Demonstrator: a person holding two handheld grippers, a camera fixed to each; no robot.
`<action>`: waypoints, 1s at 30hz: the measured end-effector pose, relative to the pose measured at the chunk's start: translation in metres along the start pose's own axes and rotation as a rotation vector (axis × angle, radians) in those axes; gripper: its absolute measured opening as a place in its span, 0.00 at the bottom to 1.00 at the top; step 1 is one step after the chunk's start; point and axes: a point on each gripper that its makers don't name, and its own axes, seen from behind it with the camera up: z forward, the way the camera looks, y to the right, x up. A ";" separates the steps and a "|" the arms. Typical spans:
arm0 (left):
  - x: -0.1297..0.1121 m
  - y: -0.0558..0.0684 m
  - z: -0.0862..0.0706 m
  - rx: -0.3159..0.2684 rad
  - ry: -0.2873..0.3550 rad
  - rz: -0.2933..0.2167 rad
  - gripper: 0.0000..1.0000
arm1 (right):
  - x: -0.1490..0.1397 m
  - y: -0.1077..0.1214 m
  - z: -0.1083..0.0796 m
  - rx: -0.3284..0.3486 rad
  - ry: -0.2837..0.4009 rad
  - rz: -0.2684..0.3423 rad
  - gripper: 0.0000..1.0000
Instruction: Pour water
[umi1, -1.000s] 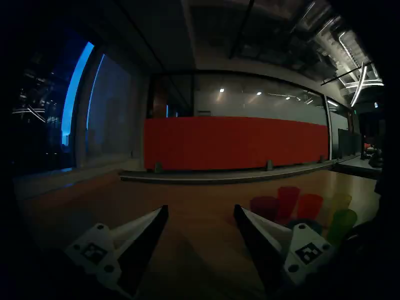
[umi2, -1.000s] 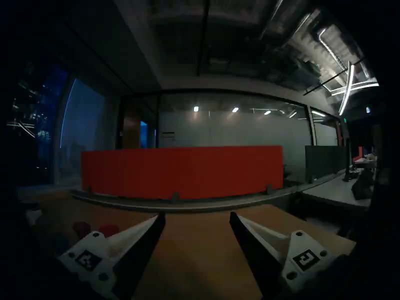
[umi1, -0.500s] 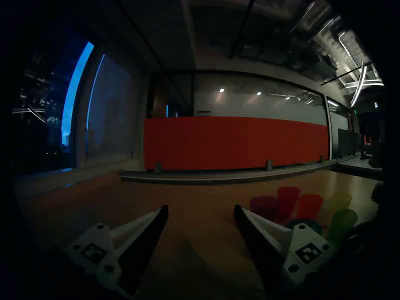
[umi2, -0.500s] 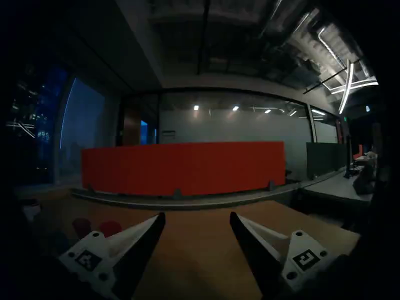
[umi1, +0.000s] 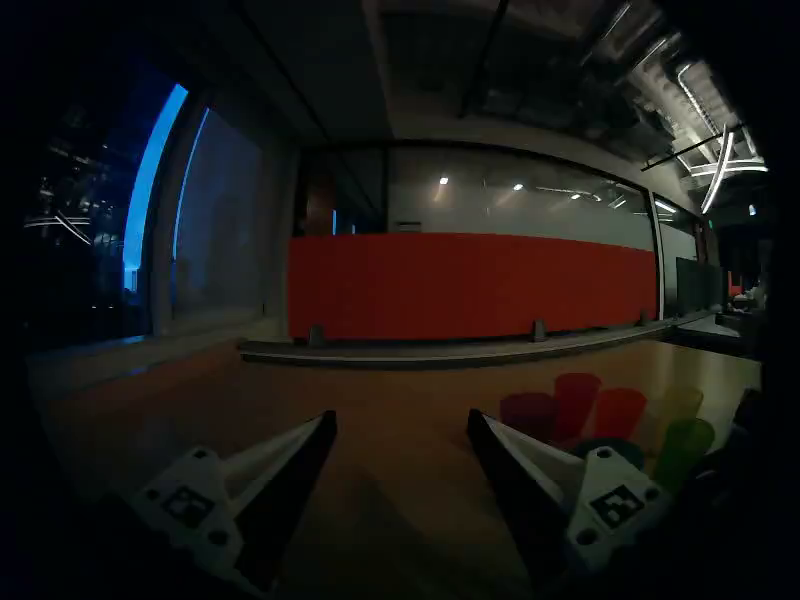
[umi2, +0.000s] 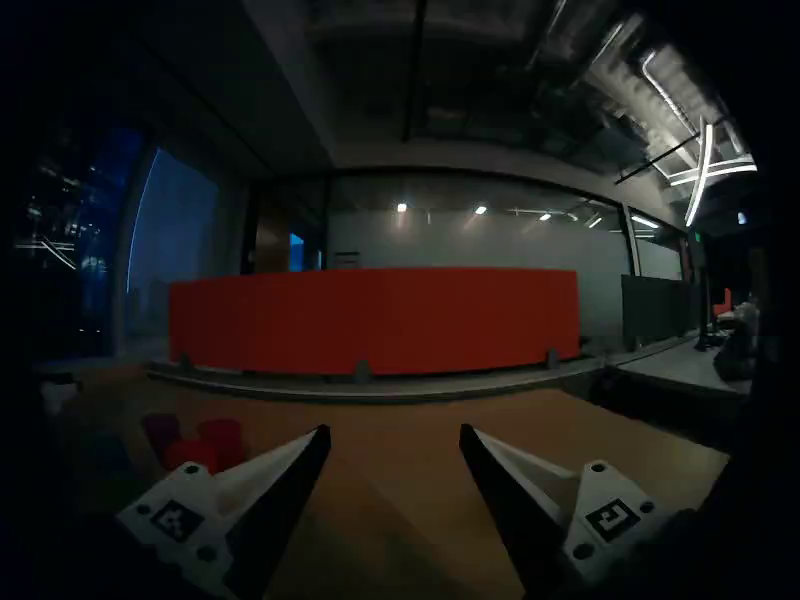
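Observation:
Several coloured plastic cups stand together on the wooden table. In the left gripper view they sit at the right: a dark red cup (umi1: 528, 412), a red cup (umi1: 577, 394), an orange-red cup (umi1: 619, 412), a yellow cup (umi1: 678, 403) and a green cup (umi1: 684, 448). My left gripper (umi1: 400, 435) stands open just left of them, nothing between its fingers. In the right gripper view red cups (umi2: 222, 438) and a darker cup (umi2: 160, 432) show at the left. My right gripper (umi2: 393, 445) is open over bare table, to the right of them.
The wooden table (umi1: 400, 400) stretches ahead to a long red divider panel (umi1: 470, 285) with a grey rail at its foot. Dark windows (umi1: 90, 230) line the left. Another desk (umi2: 680, 365) stands at the right. The room is dim.
The right gripper has tipped downward and a little left, so the cups stand out more at its left. The left gripper has stayed still.

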 end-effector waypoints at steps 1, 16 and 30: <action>0.000 0.000 0.000 0.000 0.000 0.000 0.97 | -0.002 0.000 0.000 0.001 -0.002 -0.001 1.00; 0.000 0.000 0.000 0.000 0.000 0.000 0.97 | -0.021 0.008 0.003 -0.001 -0.024 0.010 1.00; 0.000 0.000 0.000 0.000 0.000 0.000 0.97 | -0.029 0.010 0.005 0.005 -0.041 0.011 1.00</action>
